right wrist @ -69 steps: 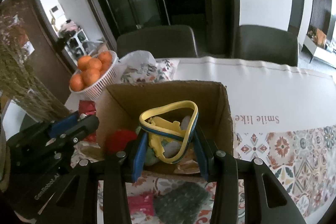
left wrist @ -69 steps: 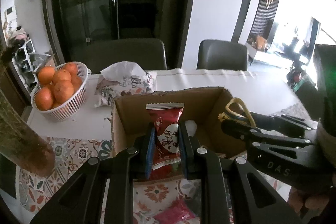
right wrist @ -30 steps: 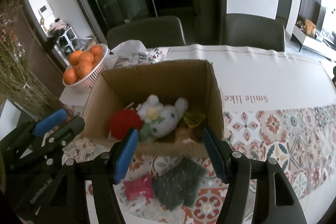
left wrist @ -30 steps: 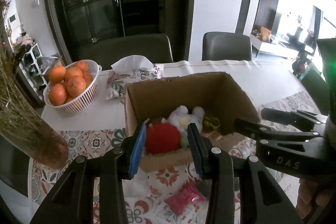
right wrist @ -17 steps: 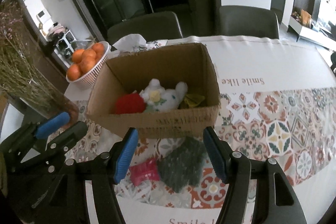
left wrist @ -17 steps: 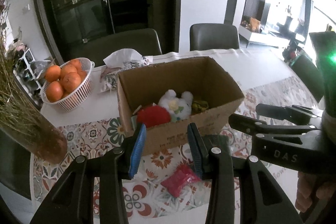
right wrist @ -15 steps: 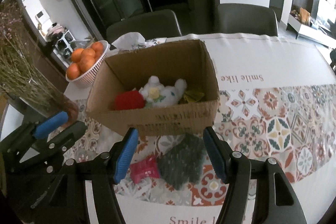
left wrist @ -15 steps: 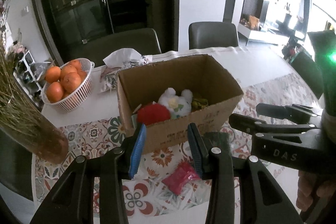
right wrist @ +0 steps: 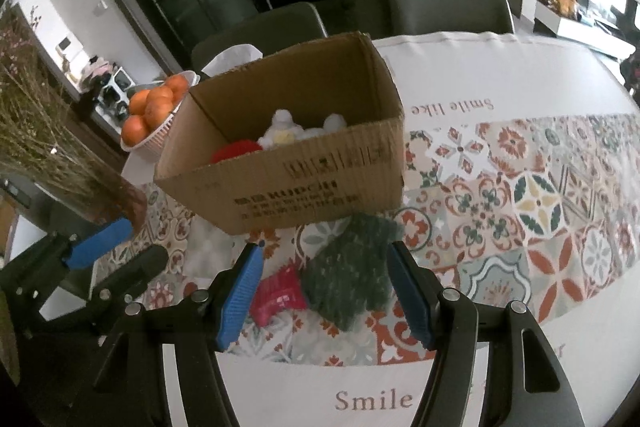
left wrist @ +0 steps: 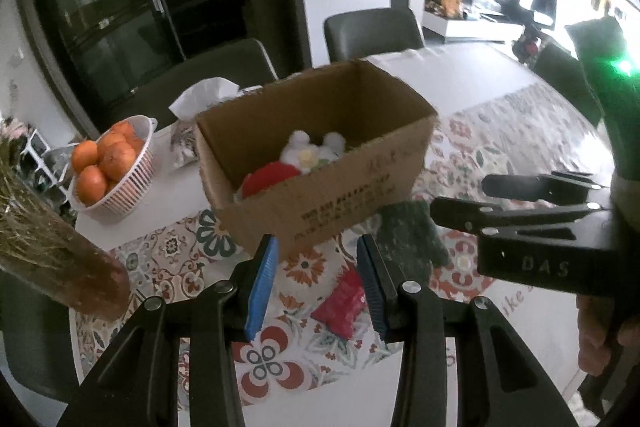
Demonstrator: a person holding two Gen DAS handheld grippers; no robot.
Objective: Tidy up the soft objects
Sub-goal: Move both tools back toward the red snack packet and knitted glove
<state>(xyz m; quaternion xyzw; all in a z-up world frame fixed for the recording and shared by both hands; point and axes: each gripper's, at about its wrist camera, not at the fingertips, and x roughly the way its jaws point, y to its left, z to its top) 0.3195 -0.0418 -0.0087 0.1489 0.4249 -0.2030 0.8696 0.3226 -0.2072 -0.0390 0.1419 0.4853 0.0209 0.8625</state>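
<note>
An open cardboard box (left wrist: 344, 195) (right wrist: 304, 187) stands on the patterned tablecloth. Inside lie a red soft thing (left wrist: 268, 181) (right wrist: 234, 149) and a white plush toy (left wrist: 308, 153) (right wrist: 292, 131). In front of the box lie a red packet (left wrist: 342, 301) (right wrist: 278, 293) and a dark green knitted piece (left wrist: 408, 235) (right wrist: 354, 265). My left gripper (left wrist: 316, 287) is open and empty, above the red packet. My right gripper (right wrist: 326, 291) is open and empty, with the green piece between its fingers in view.
A white basket of oranges (left wrist: 114, 163) (right wrist: 156, 115) and a tissue pack (left wrist: 200, 115) stand behind the box on the left. A bundle of dried stems in a vase (left wrist: 52, 247) (right wrist: 60, 155) stands at the left. Dark chairs (left wrist: 372, 31) line the far side.
Both grippers let go of their items into the box, then drew back and lower toward the near table edge. The box now shows from the front.
</note>
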